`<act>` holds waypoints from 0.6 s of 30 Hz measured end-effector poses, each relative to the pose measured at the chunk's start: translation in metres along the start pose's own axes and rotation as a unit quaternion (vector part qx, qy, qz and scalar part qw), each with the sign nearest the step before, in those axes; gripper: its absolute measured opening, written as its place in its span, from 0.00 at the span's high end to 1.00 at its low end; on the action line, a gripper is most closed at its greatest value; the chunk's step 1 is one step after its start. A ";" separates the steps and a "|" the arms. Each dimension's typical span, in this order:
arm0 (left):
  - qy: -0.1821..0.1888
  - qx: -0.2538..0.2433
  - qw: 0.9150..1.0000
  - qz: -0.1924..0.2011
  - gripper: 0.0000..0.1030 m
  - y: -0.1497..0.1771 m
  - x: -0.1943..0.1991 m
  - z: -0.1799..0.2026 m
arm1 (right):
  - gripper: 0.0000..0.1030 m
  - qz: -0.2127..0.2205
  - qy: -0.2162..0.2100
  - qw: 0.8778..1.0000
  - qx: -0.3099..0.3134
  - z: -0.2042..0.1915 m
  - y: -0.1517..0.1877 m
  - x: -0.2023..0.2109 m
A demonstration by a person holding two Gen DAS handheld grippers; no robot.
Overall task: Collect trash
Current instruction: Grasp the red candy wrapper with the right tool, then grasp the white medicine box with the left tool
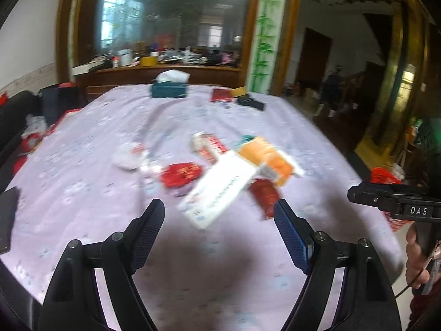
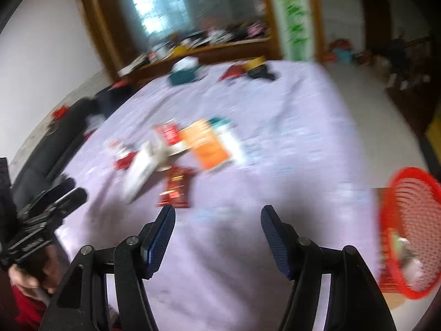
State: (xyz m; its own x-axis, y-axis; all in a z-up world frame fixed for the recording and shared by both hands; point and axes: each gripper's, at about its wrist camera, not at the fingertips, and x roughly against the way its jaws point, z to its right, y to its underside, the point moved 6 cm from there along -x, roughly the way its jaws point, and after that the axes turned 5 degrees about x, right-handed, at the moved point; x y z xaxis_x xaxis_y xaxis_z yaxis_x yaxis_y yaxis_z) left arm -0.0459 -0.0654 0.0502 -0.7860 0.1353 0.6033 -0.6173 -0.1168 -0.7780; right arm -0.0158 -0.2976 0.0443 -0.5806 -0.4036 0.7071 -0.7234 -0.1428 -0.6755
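Both black hand-held grippers, left (image 1: 219, 212) and right (image 2: 217, 218), jaws wide and empty over the lilac cloth-covered table's (image 1: 82, 165) near edge, short of mid-table litter: dark red foil wrapper (image 2: 176, 190), white carton (image 1: 217, 190), orange packet (image 2: 206, 146); red mesh basket (image 2: 410, 231) off the right edge, likely for drop-offs.
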 end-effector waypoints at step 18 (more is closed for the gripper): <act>0.028 -0.051 0.996 -0.068 0.23 0.001 -0.055 -0.010 | 0.67 -0.093 -0.007 0.995 0.020 -0.046 -0.013 -0.124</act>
State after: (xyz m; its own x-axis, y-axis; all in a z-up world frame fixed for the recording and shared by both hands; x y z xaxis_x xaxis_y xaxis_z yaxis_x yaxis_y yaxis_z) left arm -0.0026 -0.0627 0.0146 -0.6905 0.1976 0.6958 -0.7088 0.0066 -0.7053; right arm 0.0485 -0.2043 -0.0253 -0.4324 -0.3791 0.8181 -0.8028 -0.2514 -0.5407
